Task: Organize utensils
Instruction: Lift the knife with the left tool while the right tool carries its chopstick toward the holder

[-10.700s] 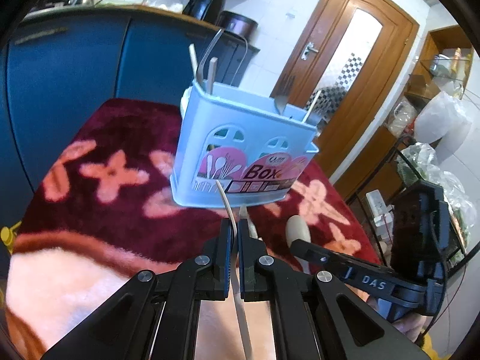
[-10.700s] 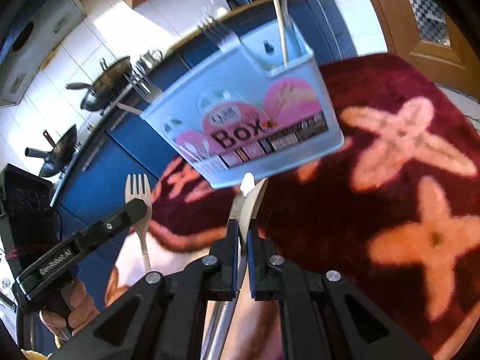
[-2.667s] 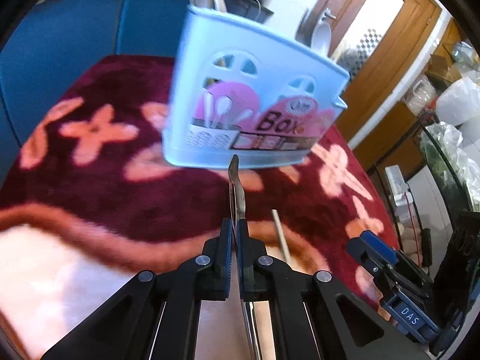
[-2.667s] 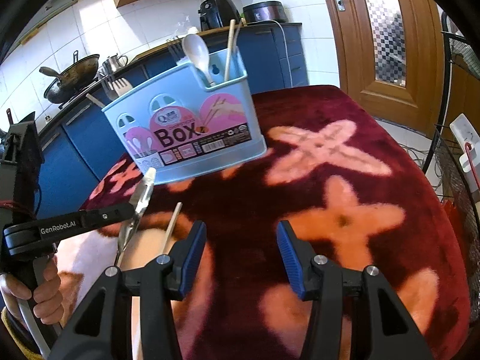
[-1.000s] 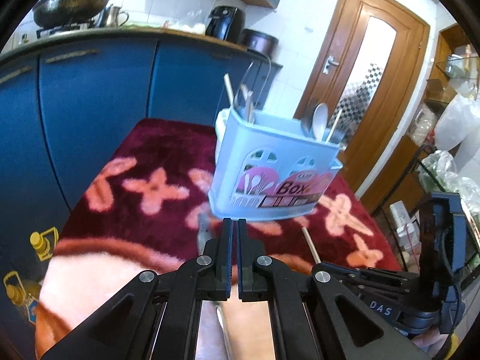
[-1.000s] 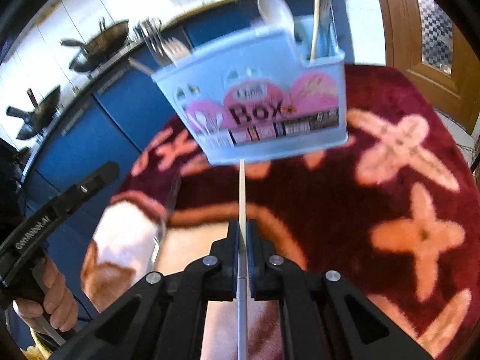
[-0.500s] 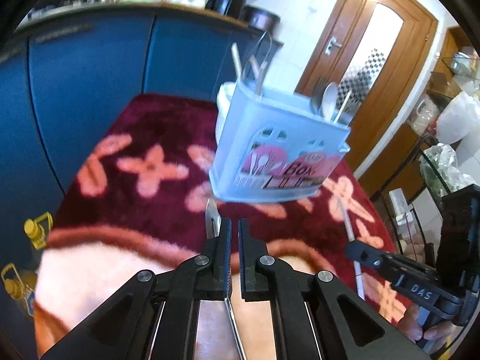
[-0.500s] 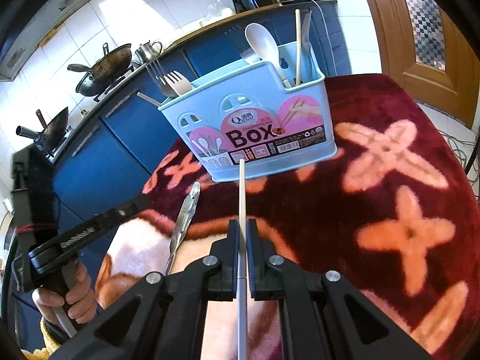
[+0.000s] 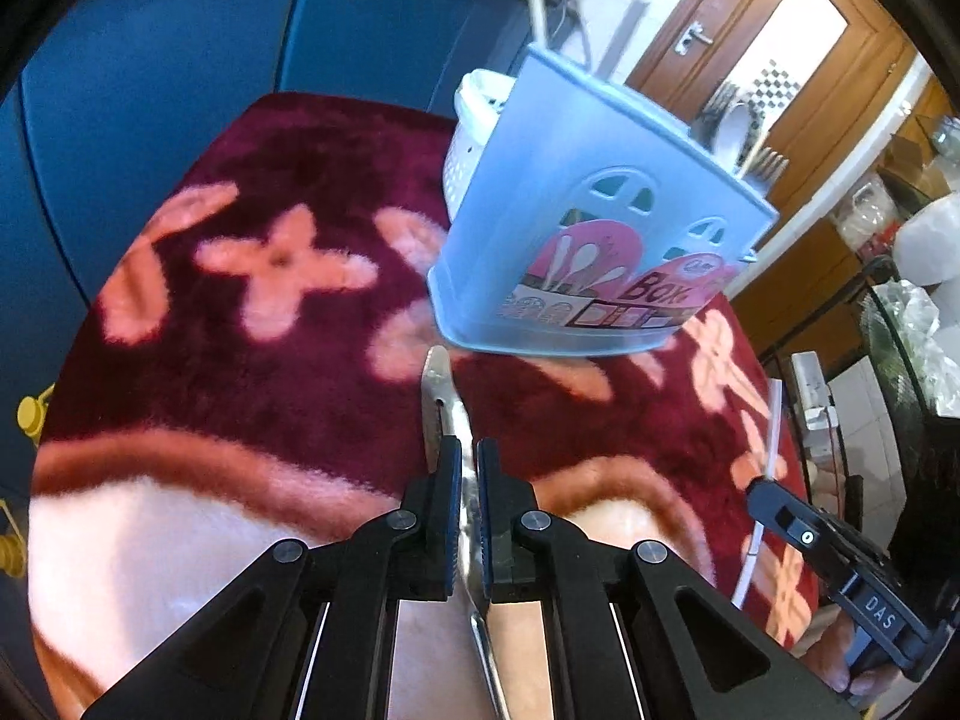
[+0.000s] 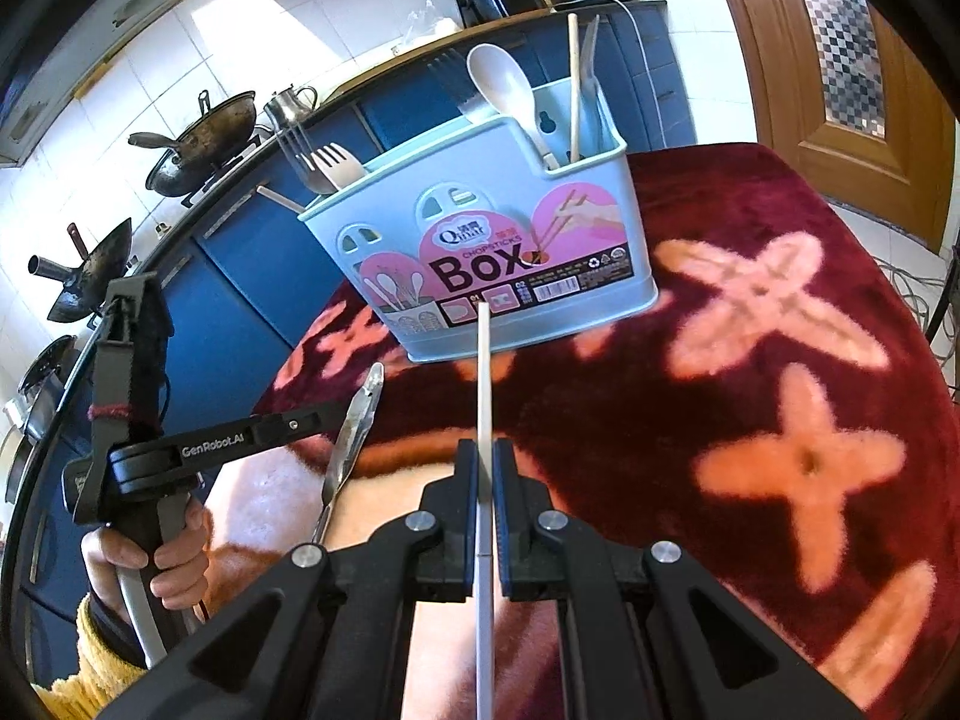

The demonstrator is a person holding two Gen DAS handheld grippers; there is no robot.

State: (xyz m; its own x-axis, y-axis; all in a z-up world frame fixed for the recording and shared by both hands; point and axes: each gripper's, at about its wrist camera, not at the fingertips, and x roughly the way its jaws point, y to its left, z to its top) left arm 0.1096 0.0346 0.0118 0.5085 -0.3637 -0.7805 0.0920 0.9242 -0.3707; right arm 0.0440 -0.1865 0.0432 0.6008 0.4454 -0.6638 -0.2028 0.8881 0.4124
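A light-blue utensil box (image 10: 504,246) stands on the dark-red flowered cloth (image 10: 750,408). It holds forks (image 10: 327,165), a white spoon (image 10: 501,87) and a chopstick (image 10: 574,84). It also shows in the left wrist view (image 9: 594,240). My left gripper (image 9: 469,456) is shut on a metal knife (image 9: 441,396) that points at the box's base; it also shows in the right wrist view (image 10: 354,420). My right gripper (image 10: 485,456) is shut on a pale chopstick (image 10: 483,372), tip near the box front. The chopstick also shows in the left wrist view (image 9: 765,474).
Blue kitchen cabinets (image 10: 252,264) run behind the table, with woks (image 10: 198,144) and a kettle (image 10: 291,105) on the counter. A wooden door (image 10: 840,48) stands at the right. A white perforated basket (image 9: 474,138) sits behind the box.
My left gripper has moved closer to the box with the knife, tilting the view. My right gripper has held the chopstick pointed at the box, a little closer.
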